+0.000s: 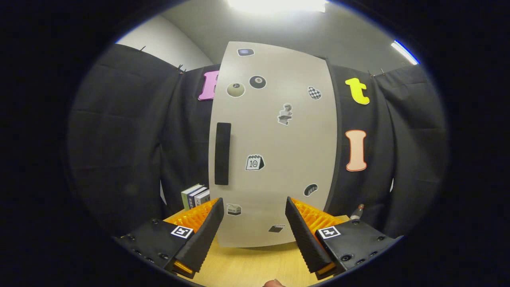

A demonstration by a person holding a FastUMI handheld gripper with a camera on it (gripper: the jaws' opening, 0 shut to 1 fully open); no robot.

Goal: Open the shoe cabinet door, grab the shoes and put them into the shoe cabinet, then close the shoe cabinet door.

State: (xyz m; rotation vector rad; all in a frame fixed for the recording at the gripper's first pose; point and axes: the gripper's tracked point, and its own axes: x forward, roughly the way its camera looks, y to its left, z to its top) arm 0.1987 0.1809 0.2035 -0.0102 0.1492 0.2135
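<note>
A tall pale grey shoe cabinet [279, 159] stands on the wooden table just ahead of my fingers. Its door is shut and covered with small stickers. A long black vertical handle [222, 153] sits on the door's left side, above my left finger. My gripper [253, 209] is open, with both fingers spread in front of the door's lower part and nothing between them.
Several upright books [195, 196] stand to the left of the cabinet, beyond my left finger. A small dark object with a red tip [358, 211] lies to the cabinet's right. The light wooden tabletop [251, 267] runs under the fingers. Black cloth walls surround the booth.
</note>
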